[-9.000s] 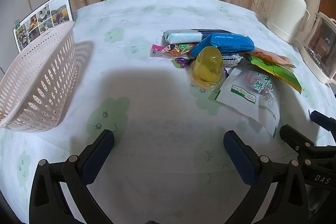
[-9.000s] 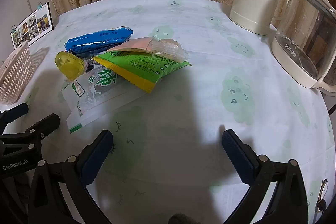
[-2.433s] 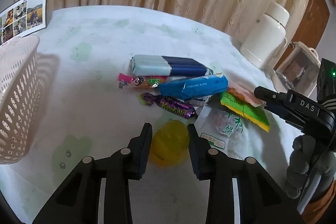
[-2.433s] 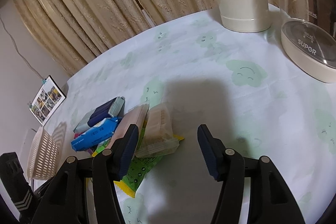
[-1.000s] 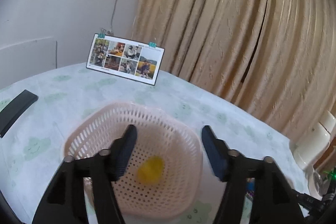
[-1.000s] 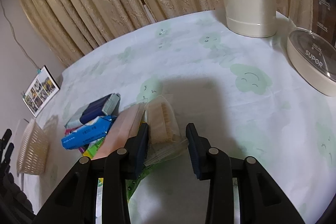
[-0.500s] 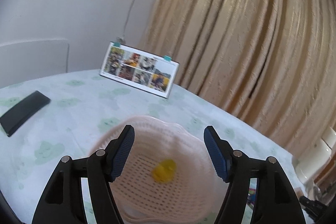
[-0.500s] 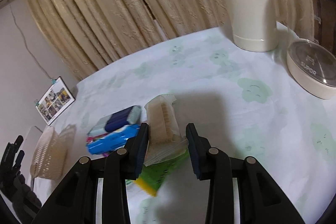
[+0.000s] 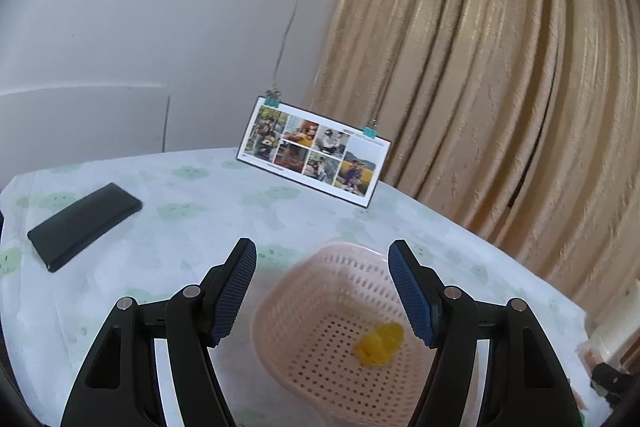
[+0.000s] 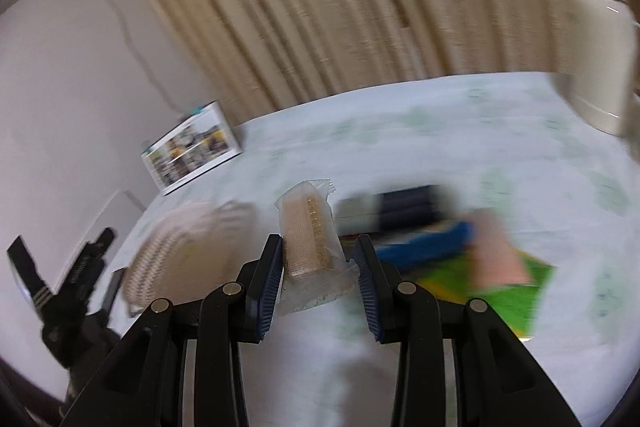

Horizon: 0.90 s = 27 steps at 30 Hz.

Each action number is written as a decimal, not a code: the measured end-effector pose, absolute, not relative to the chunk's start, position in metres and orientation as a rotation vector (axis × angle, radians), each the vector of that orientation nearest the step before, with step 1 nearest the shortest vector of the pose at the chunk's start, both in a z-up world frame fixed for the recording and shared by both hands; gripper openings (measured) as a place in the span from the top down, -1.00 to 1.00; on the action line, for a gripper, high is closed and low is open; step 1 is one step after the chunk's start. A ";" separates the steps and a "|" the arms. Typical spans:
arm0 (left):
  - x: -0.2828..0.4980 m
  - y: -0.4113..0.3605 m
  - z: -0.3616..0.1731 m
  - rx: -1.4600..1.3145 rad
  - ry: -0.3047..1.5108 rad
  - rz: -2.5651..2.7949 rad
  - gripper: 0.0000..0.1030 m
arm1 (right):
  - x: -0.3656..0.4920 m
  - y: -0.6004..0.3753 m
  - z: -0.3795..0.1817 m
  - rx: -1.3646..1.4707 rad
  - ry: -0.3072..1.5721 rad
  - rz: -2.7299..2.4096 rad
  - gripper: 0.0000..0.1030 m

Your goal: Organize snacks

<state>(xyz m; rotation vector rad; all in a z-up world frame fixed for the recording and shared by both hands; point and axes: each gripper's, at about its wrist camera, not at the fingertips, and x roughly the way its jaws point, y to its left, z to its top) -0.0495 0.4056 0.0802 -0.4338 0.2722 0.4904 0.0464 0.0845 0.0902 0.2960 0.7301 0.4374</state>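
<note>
Where the left gripper [image 9: 322,291] hangs over the pink perforated basket [image 9: 320,291], its blue-padded fingers stand wide apart with nothing between them. Item in basket: one yellow jelly cup [image 9: 380,343], lying on the perforated floor toward the right-hand finger, blurred in outline. Basket position: on the table [image 9: 192,203], which wears a pale cloth printed with green cloud faces. Also on that cloth, left wrist view: a black flat phone-like slab [image 9: 84,225] well to the left of the basket, and a photo collage card [image 9: 314,157] standing tilted behind it, two teal clips on its top edge, beige curtains [image 9: 500,99] beyond. The right gripper [image 10: 318,269] is closed on a clear-wrapped wafer pack [image 10: 310,243], pinched at its lower part, the pack standing upright between the pads and raised above the table. Remaining snacks, right wrist view, all motion-blurred: a dark blue and pale packet [image 10: 400,213], a bright blue packet [image 10: 428,245], a pinkish packet [image 10: 498,255] and a green packet [image 10: 508,295], heaped together to the right of the held pack. The basket shows to its left, with the left gripper's black frame further left at the frame edge.
</note>
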 end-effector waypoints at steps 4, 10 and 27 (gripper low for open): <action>-0.052 0.409 0.080 -0.453 0.264 0.486 -0.34 | 0.048 0.133 0.097 0.261 0.743 0.531 0.34; -0.059 0.420 0.078 -0.509 0.238 0.499 -0.34 | 0.050 0.202 0.099 0.205 0.765 0.648 0.34; -0.063 0.427 0.077 -0.558 0.239 0.505 -0.34 | 0.061 0.222 0.080 0.240 0.802 0.693 0.09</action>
